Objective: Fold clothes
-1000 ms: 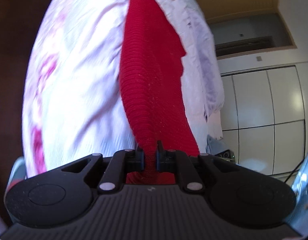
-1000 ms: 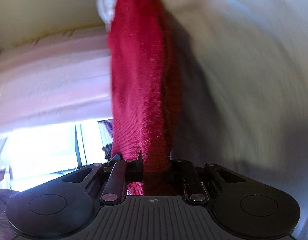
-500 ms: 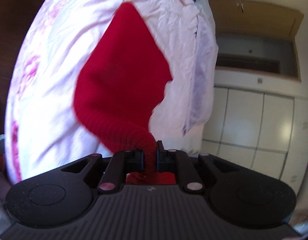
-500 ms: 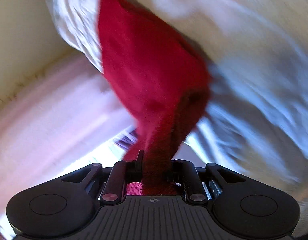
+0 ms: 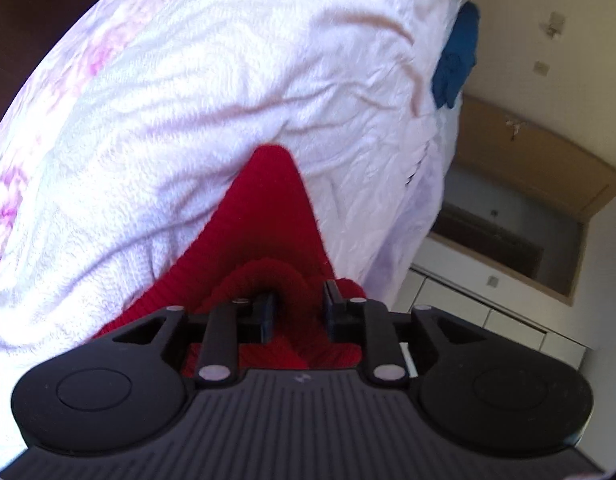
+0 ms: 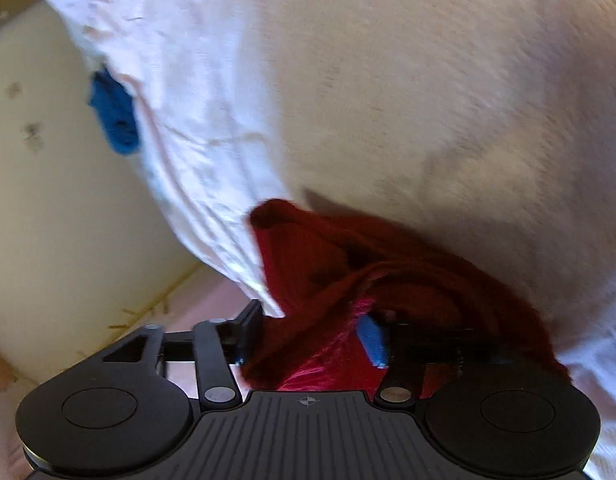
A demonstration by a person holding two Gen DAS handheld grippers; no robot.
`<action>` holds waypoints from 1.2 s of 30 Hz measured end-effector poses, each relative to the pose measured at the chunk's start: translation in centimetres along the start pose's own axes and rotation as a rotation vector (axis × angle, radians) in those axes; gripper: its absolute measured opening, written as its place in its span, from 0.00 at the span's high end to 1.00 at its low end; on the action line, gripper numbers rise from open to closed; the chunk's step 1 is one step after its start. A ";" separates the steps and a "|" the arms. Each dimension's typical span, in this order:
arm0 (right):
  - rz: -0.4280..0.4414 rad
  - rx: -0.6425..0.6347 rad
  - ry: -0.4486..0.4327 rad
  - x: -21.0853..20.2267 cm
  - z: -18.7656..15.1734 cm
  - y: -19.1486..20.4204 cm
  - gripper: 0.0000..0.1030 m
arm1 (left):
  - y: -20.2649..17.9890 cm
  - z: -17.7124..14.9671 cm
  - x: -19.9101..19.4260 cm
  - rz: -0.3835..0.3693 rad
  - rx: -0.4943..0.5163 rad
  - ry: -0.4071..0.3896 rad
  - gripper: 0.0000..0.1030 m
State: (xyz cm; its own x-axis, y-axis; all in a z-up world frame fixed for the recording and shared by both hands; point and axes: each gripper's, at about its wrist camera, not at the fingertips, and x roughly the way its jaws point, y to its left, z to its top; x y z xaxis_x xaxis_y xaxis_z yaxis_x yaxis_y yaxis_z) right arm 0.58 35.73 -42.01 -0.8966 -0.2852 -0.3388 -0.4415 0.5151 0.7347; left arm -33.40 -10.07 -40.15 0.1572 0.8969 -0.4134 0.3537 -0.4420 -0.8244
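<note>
A red knitted garment (image 5: pixel 276 208) lies on the white bedspread (image 5: pixel 228 80) with pink flowers, its pointed end away from me. My left gripper (image 5: pixel 299 308) is at its near edge with its jaws opening. A roll of red knit lies loose between the pads and arches over the left finger (image 5: pixel 266 312). In the right wrist view the red garment (image 6: pixel 308 252) is bunched on the bedspread (image 6: pixel 388 80). My right gripper (image 6: pixel 312 334) is opening wide, with slack fabric between its fingers. The blue pad of its right finger (image 6: pixel 372 340) shows bare.
A blue piece of clothing (image 5: pixel 458 56) sits at the far edge of the bed, also seen from the right gripper as a blue lump (image 6: pixel 116 116). White cabinets (image 5: pixel 468 320) and a wooden niche stand beyond the bed. A cream wall (image 6: pixel 48 240) is on the left.
Both grippers came down to the bed with the red garment, which hung stretched before and now lies flat and bunched. Both pairs of jaws, shut on the knit earlier, have parted.
</note>
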 end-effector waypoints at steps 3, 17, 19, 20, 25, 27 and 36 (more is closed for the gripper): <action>0.029 -0.219 -0.058 -1.6 -0.5 2.4 0.30 | -0.8 0.2 -1.4 -0.042 0.013 -0.045 0.65; -0.379 -1.450 -0.017 5.5 -11.6 4.9 0.31 | -8.0 -2.8 2.5 0.322 0.998 -0.040 0.57; -0.369 -1.479 -0.010 6.5 -11.6 4.8 0.31 | -7.4 -2.5 2.2 0.307 0.992 -0.053 0.60; -0.354 -1.483 -0.006 6.8 -11.5 4.9 0.35 | -7.2 -2.4 2.3 0.298 0.992 -0.058 0.62; -0.293 -1.513 -0.024 6.1 -12.0 5.9 0.93 | -7.0 -2.7 0.5 0.186 0.933 -0.114 0.95; -0.302 -1.505 -0.124 5.1 -12.1 6.5 0.93 | -6.7 -2.8 -0.7 0.170 0.895 -0.150 0.95; -0.513 -1.483 -0.382 8.6 -11.8 6.1 0.94 | -4.7 -0.7 0.9 0.235 0.763 -0.213 0.94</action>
State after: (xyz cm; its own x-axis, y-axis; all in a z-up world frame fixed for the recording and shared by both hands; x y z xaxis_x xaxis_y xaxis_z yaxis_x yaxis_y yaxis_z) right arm -9.42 26.87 -33.44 -0.7289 0.1523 -0.6675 -0.4648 -0.8258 0.3192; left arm -34.30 -7.15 -36.36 -0.0564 0.7914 -0.6087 -0.4019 -0.5761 -0.7118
